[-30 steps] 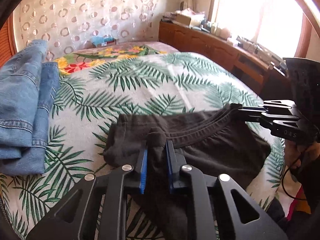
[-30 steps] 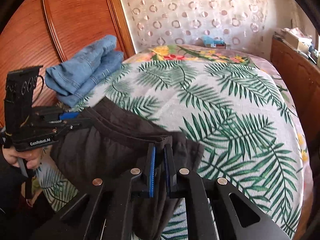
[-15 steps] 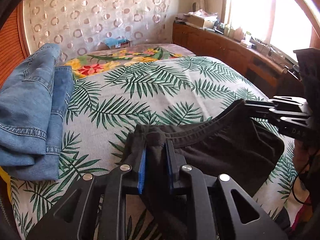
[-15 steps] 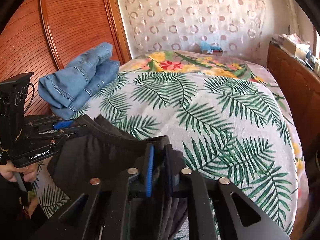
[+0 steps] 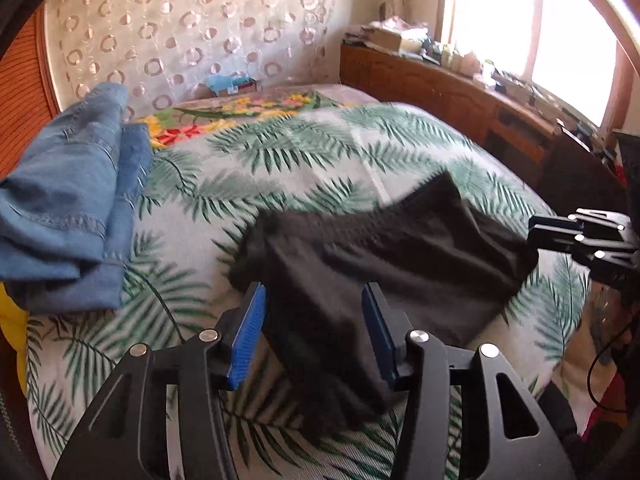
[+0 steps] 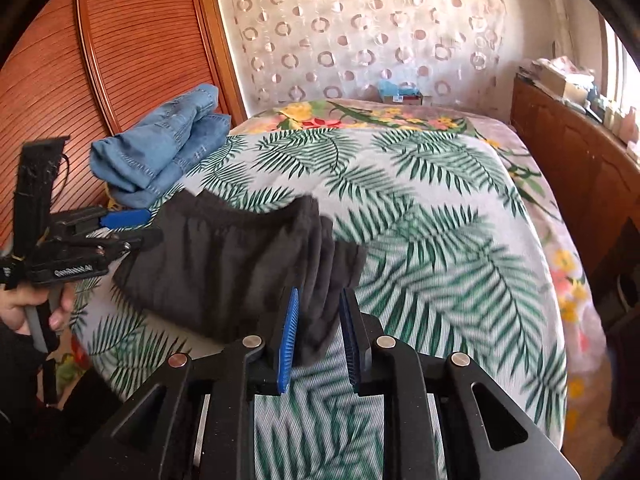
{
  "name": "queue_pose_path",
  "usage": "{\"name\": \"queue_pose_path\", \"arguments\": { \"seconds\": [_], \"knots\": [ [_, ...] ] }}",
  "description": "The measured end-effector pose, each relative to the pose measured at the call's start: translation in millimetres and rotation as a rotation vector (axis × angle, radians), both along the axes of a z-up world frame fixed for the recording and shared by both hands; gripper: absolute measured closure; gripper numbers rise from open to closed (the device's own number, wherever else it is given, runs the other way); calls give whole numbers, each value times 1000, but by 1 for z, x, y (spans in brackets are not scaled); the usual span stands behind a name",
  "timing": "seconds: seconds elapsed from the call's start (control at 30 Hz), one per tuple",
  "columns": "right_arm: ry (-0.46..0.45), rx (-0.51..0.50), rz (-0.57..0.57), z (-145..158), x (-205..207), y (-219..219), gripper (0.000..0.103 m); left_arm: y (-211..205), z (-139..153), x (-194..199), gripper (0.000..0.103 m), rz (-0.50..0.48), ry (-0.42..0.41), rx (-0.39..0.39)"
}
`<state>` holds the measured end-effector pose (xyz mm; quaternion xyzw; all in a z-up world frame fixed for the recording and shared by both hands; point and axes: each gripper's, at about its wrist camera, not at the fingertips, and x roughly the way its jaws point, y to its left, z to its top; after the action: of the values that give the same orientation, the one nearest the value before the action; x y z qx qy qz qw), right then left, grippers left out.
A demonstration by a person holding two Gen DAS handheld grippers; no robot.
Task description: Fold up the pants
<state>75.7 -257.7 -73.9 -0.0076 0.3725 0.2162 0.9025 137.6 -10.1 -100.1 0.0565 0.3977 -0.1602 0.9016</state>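
- Folded blue jeans (image 5: 68,200) sit at the bed's (image 6: 440,208) left edge (beside the wooden panel).
- Left tongs (image 5: 314,330): jaws opening, spread wide; black pants (image 5: 360,264) lie between the pads, unpinched.
- The pants rest bunched on the bed's near edge, stretching between both tongs.
- Right tongs (image 6: 319,340): jaws opening, a pants fold (image 6: 316,280) loose between them.

Left tongs (image 5: 314,326) opening wide, right tongs (image 6: 319,330) opening, both angled down
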Motion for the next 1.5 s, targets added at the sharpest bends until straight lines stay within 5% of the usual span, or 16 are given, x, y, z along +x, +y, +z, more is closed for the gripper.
{"name": "queue_pose_path", "arguments": {
  "seconds": [0.13, 0.2, 0.63, 0.67, 0.87, 1.23, 1.5],
  "knots": [
    [11, 15, 2, 1, -15, -2, 81, -3, -11, -5, 48, -3, 19, 25],
    [15, 18, 9, 1, -19, -1, 81, -2, -14, -6, 23, 2, 28, 9],
    [32, -41, 21, -16, -10, 5, 81, 0, -24, -2, 23, 16, 55, 15],
    [31, -41, 25, -16, -10, 4, 93, 0, -24, -1, 23, 17, 55, 16],
    [-4, -49, -10, -6, -13, -12, 98, 2, -26, -1, 22, 14, 54, 6],
    [27, -33, -1, -5, -19, -14, 97, 6, -28, 0, 22, 15, 60, -27],
    [14, -14, 8, 0, 8, -2, 81, 6, -29, -1, 22, 13, 53, -32]
  ]
}}
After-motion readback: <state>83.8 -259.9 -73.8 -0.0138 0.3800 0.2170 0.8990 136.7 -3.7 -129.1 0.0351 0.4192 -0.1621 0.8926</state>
